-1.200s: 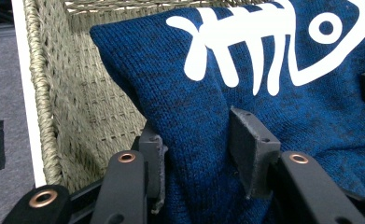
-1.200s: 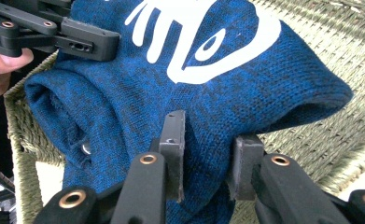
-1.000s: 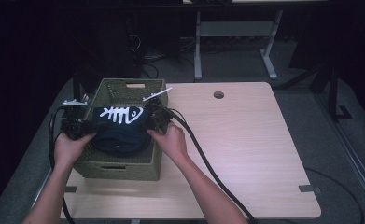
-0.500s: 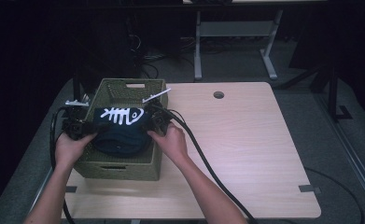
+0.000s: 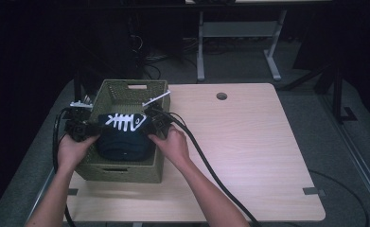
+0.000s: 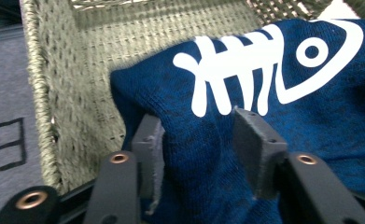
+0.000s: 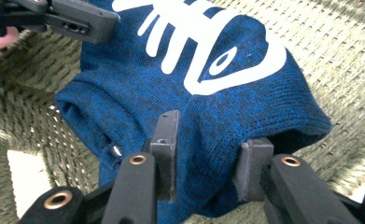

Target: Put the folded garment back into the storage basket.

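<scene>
Reaching in from the near edge, the left gripper (image 5: 81,130) and right gripper (image 5: 155,120) flank the blue sweater (image 5: 121,137) in the basket (image 5: 126,170); both jaws have just been opening, cloth bunched between them, pads no longer pinching. The worktop (image 5: 249,142) lies beyond.

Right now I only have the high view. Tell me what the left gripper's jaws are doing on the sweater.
Observer: In the left gripper view, the left gripper has just been opening. A fold of the sweater sits between its jaws.
Operator: Now check the right one.
Observer: The right gripper has just been opening too, with a sweater fold between its jaws.
Operator: Report what's past the sweater's edge.
Observer: The right gripper view shows the basket weave close behind that edge. I can't tell whether they touch.
</scene>
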